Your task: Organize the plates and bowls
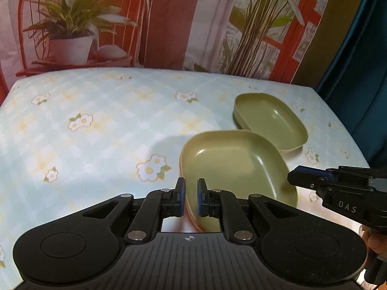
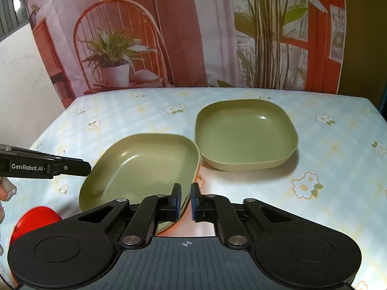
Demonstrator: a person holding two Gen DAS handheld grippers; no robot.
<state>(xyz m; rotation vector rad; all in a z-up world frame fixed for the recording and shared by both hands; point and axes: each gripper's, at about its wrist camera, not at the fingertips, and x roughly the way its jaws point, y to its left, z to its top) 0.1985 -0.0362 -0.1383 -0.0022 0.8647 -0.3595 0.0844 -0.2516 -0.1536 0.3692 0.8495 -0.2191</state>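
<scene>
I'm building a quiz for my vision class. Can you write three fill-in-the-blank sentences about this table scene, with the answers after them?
1. The near dish and the far dish are both ___ in colour.
2. The tablecloth is printed with white ___.
3. The left gripper and the right gripper each close on the rim of the ___ dish.
Missing words: green; flowers; near.
</scene>
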